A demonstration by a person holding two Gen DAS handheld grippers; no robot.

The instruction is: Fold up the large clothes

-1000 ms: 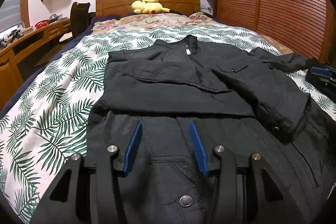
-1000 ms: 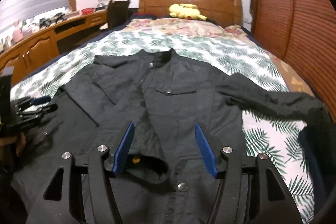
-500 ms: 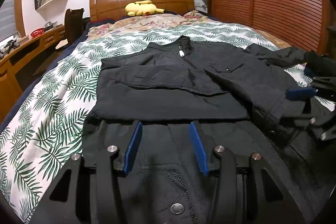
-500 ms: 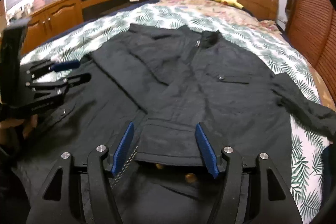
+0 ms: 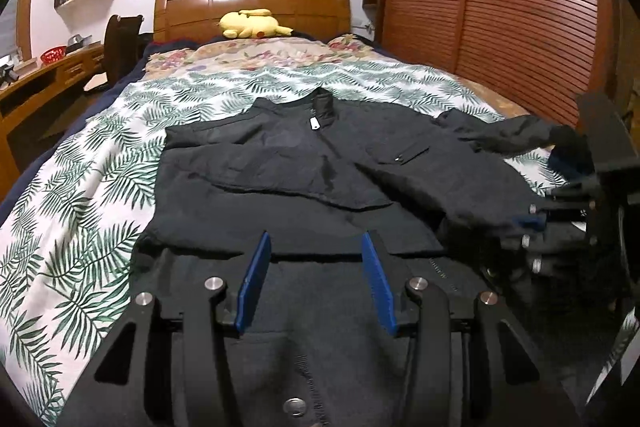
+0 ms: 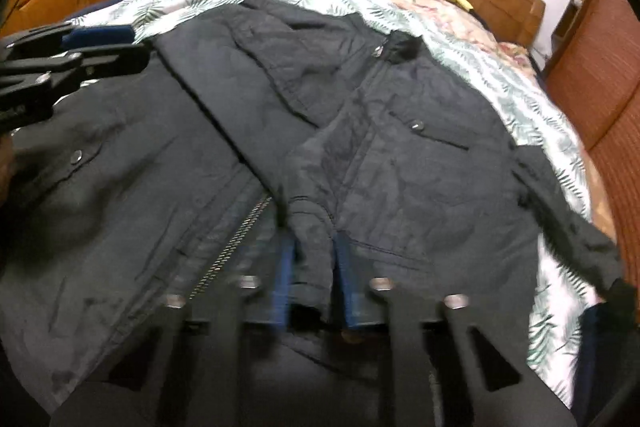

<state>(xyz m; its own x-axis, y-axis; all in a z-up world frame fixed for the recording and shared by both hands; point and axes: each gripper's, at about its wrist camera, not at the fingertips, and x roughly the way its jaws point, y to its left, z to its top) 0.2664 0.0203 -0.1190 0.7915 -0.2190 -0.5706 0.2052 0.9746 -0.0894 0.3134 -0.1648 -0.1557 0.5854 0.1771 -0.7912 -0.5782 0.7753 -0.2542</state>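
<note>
**Desk:** What does the right wrist view show?

**Photographer:** The right gripper (image 6: 312, 279), low in the centre of the frame, has just been closing — its blue pads now pinch the cuff (image 6: 310, 235) of a sleeve that lies folded across the dark jacket (image 6: 400, 167). The jacket is spread front-up on the palm-print bedspread (image 5: 80, 187), collar toward the headboard (image 5: 252, 3) at the top of the frame.

**Desk:** And the other tool?

**Photographer:** The left gripper (image 5: 314, 283), lower centre of its own view, stands about half open over the jacket's hem with nothing between its pads.

**Desk:** Where could the fold go wrong?

**Photographer:** The bite looks narrow — mostly the cuff's edge. If that sleeve is dragged, slick fabric may slide out, or the pinch may have caught the jacket front beneath and pull the body askew. The other sleeve (image 6: 560, 219) trails off toward the right edge of the frame; left there, it would bunch under any later fold. With the left tool holding nothing, the hem is free to shift.
</note>
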